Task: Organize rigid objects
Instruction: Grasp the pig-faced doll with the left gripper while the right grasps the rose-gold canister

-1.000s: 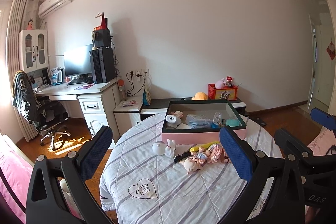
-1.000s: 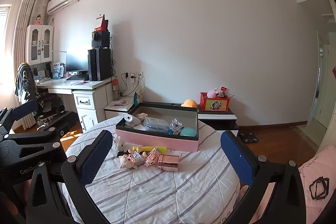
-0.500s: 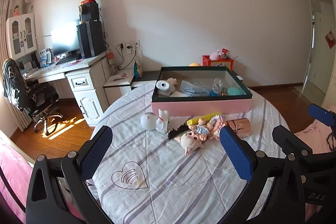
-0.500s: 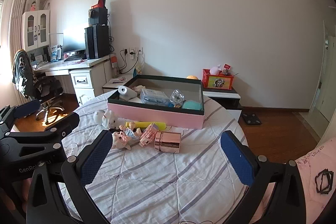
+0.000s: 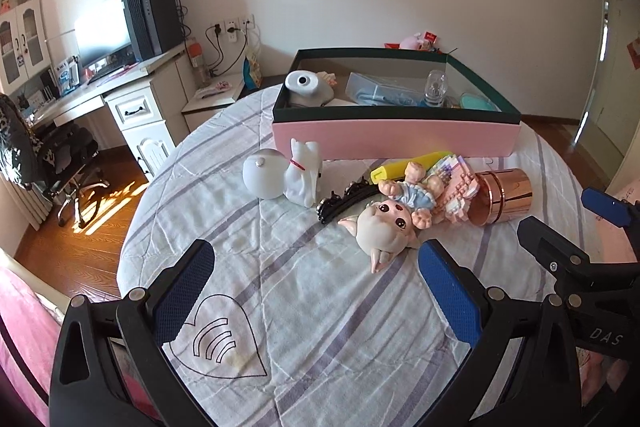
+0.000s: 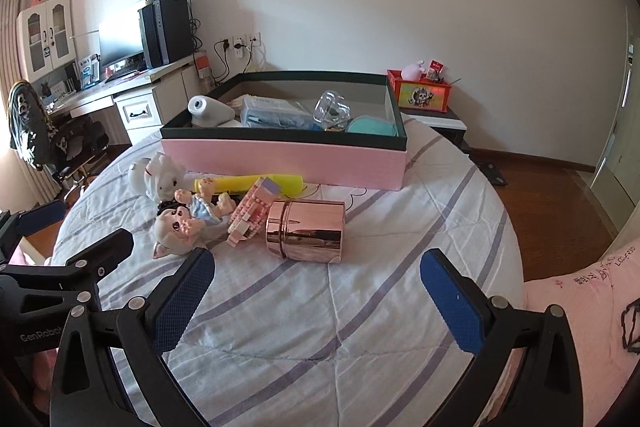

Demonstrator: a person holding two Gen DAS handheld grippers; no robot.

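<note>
A pink box with a dark green rim (image 5: 394, 139) (image 6: 280, 155) stands at the far side of the round table and holds several items. In front of it lie a white cat figure (image 5: 302, 175) (image 6: 162, 177), a white ball (image 5: 264, 177), a black hair clip (image 5: 346, 203), a pig doll (image 5: 390, 223) (image 6: 184, 223), a yellow tube (image 5: 412, 165) (image 6: 248, 183), a pink block toy (image 5: 456, 183) (image 6: 250, 211) and a rose-gold cylinder (image 5: 502, 195) (image 6: 306, 235). My left gripper (image 5: 316, 293) is open and empty, near the doll. My right gripper (image 6: 316, 303) is open and empty, near the cylinder.
The table wears a striped white cloth (image 6: 360, 307). A white desk (image 5: 120, 95) with a monitor and an office chair (image 5: 60, 155) stand at the left. A low cabinet with a red box (image 6: 422, 93) is behind the table. Pink bedding (image 6: 580, 307) lies at the right.
Both grippers have moved forward and tilted down towards the table; the objects loom larger and lower in view. Both stay open and empty.
</note>
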